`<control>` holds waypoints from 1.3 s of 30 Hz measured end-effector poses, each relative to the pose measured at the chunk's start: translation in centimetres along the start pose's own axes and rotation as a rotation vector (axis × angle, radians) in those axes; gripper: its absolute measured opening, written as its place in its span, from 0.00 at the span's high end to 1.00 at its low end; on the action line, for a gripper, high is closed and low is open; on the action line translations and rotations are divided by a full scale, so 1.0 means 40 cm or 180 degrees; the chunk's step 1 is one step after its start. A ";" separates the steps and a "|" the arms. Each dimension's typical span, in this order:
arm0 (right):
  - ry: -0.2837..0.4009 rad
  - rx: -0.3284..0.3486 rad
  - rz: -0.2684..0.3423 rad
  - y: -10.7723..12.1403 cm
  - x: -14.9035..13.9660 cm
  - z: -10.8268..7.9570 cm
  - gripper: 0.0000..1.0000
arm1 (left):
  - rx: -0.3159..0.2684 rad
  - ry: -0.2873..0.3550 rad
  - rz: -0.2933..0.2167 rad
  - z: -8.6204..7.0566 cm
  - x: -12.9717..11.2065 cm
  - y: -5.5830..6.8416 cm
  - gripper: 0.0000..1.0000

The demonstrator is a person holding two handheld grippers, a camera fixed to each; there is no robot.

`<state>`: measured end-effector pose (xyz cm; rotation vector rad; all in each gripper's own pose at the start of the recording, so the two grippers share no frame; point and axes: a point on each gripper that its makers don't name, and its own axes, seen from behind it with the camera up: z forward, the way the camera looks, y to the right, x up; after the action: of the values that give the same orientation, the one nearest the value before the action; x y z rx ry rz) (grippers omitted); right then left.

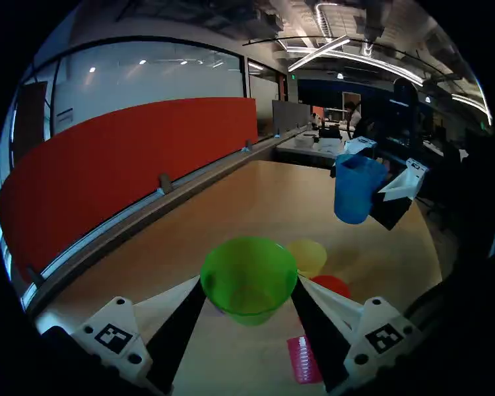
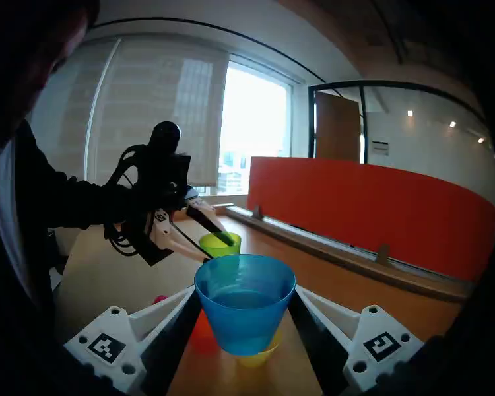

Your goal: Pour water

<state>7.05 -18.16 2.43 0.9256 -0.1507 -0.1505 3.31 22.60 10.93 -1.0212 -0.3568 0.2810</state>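
In the left gripper view, a green cup [image 1: 249,272] is gripped between the two fingers of the left gripper [image 1: 249,290], whose dark inner pads [image 1: 189,310] are pressed against the cup's sides just under its rim, so that the jaws are spread only as far as the cup's width. The cup is held upright above a wooden table [image 1: 247,198]. Just below and beyond it, a pink ridged object [image 1: 303,360], a red cup [image 1: 333,285] and a yellow cup [image 1: 308,255] are seen on the tabletop. Farther off, a blue cup [image 1: 354,188] is held raised over the table by the right gripper [image 1: 374,177], and a red partition [image 1: 129,158] is seen along the table's far edge. In the right gripper view, the blue cup [image 2: 245,320] is clamped in the same manner between the fingers of the right gripper [image 2: 245,294], and a water level can be made out inside it. Beyond it, the left gripper [image 2: 216,248] is seen closed around the green cup [image 2: 219,243] and carried by a dark-sleeved arm [image 2: 69,198].
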 end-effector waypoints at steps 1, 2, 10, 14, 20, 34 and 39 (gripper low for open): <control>-0.0004 -0.0001 -0.0001 0.001 -0.001 0.000 0.11 | 0.0007 0.0024 -0.0004 -0.002 0.006 -0.001 0.13; -0.0009 -0.0001 -0.0001 0.002 -0.002 -0.001 0.11 | 0.0014 0.0048 -0.0008 -0.004 0.011 -0.003 0.13; -0.0025 -0.0001 0.0006 0.010 0.004 -0.004 0.11 | 0.0073 0.0240 -0.0066 -0.027 0.053 -0.014 0.13; -0.0052 0.0005 -0.0009 0.013 0.002 -0.004 0.11 | 0.0094 0.0312 -0.0068 -0.038 0.066 -0.014 0.14; -0.0094 0.0025 -0.0037 0.014 0.003 -0.005 0.11 | 0.0131 0.0472 -0.0102 -0.058 0.099 -0.020 0.14; -0.0154 0.0067 -0.0054 0.009 0.008 0.000 0.11 | 0.0214 0.0774 -0.0121 -0.112 0.158 -0.024 0.14; -0.0173 0.0066 -0.0073 0.009 0.013 0.000 0.11 | 0.0219 0.0866 -0.0141 -0.124 0.176 -0.024 0.14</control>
<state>7.57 -18.03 2.74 0.9446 -0.1925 -0.1958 11.81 21.03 10.54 -0.9682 -0.1224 0.1112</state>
